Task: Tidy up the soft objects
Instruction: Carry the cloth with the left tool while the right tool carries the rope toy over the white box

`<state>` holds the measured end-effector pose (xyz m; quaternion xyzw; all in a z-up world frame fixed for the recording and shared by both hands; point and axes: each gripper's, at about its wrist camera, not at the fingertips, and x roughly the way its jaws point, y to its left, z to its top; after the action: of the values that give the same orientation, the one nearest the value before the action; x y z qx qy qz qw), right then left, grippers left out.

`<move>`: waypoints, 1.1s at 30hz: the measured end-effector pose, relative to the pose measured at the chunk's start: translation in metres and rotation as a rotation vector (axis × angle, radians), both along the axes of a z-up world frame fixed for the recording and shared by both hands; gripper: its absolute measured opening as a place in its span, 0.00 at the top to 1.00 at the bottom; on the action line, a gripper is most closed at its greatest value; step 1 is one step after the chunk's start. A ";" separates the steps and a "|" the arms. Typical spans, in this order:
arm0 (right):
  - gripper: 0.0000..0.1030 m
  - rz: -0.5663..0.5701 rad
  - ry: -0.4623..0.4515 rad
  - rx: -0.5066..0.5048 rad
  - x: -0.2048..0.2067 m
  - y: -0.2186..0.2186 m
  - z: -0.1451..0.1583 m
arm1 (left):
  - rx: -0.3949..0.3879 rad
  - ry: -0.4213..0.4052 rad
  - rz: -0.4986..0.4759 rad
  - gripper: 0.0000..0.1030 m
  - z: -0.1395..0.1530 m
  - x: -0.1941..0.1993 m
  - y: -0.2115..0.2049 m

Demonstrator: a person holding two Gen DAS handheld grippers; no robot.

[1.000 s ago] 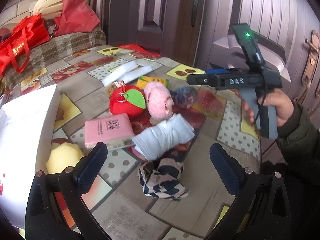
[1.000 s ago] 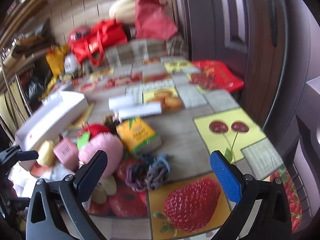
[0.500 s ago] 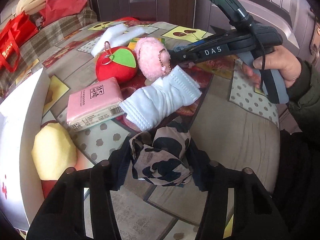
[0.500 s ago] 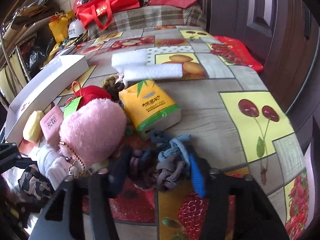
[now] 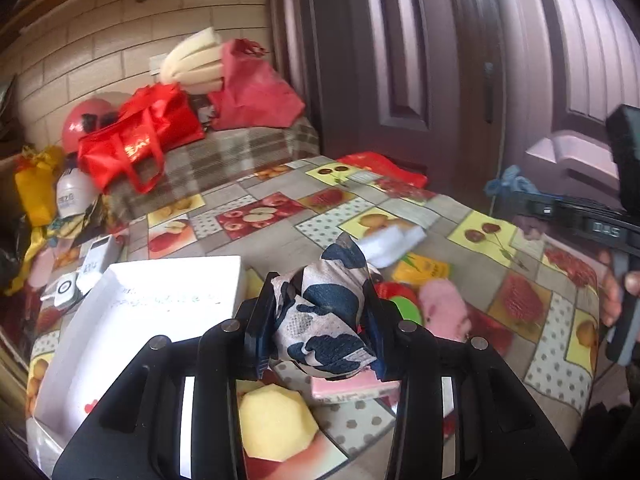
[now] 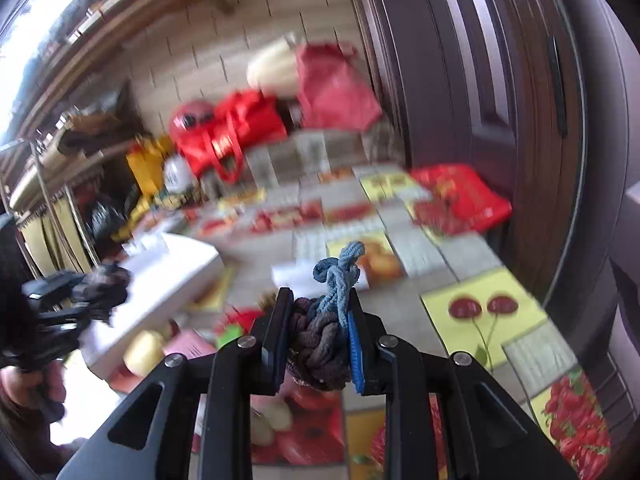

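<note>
My left gripper (image 5: 318, 328) is shut on a cow-print cloth (image 5: 324, 316) and holds it above the table, beside an open white box (image 5: 140, 320). My right gripper (image 6: 320, 344) is shut on a knotted blue-and-brown rope toy (image 6: 324, 328), lifted off the table; it also shows at the right of the left wrist view (image 5: 560, 216). On the fruit-print tablecloth (image 5: 280, 208) lie a pink plush (image 5: 442, 308), a yellow sponge (image 5: 274, 424), a pink tissue pack (image 5: 352, 388), a yellow tissue pack (image 5: 424, 268) and a white foam block (image 5: 392, 244).
Red bags (image 5: 140, 140) and a red helmet (image 5: 88, 120) sit on a checked blanket at the table's far end. A dark door (image 5: 400, 60) stands behind. A white remote (image 5: 96, 256) lies left of the box. The right wrist view is blurred.
Both grippers have lifted off the table with their catches: the left with the cow-print cloth, the right with the rope toy. The left now points toward the white box.
</note>
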<state>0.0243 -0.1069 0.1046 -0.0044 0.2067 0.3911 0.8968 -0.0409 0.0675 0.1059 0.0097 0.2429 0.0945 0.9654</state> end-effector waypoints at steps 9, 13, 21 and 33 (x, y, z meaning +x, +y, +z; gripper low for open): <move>0.77 0.079 -0.112 0.072 -0.030 0.023 0.048 | -0.027 -0.017 0.101 0.64 -0.012 -0.008 0.033; 0.77 0.114 -0.129 0.077 -0.038 0.037 0.055 | -0.051 -0.028 0.146 0.64 -0.012 -0.012 0.046; 0.77 0.211 -0.129 0.091 -0.048 0.072 0.063 | -0.107 -0.061 0.262 0.64 -0.013 -0.028 0.083; 0.77 0.362 -0.053 0.065 -0.062 0.134 0.054 | -0.196 -0.090 0.396 0.64 -0.018 -0.052 0.128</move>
<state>-0.0376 0.0268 0.1584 -0.0227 0.1658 0.5522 0.8167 -0.0925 0.1951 0.0883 -0.1364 0.2049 0.2585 0.9341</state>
